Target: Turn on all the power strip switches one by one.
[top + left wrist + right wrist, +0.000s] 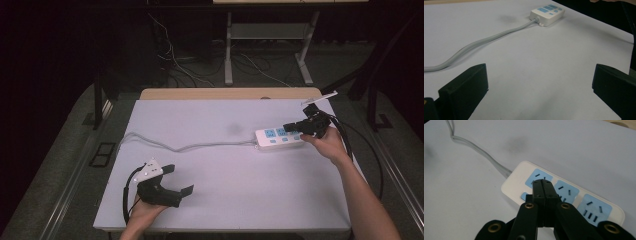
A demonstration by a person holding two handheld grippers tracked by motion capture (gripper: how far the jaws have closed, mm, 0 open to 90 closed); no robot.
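Note:
A white power strip with blue sockets lies on the right side of the pale table. Its grey cable runs off to the left. My right gripper hovers over the strip's sockets, jaws shut together with nothing between them. Seen in the right gripper view, the closed jaws point at the power strip just above its blue sockets. My left gripper rests at the near left of the table, open and empty. In the left gripper view, its jaws stand wide apart and the power strip lies far ahead.
The table's wooden far edge shows behind the pale top. Dark floor with loose cables and a metal stand lies beyond it. A black cable trails from the right gripper over the table's right edge.

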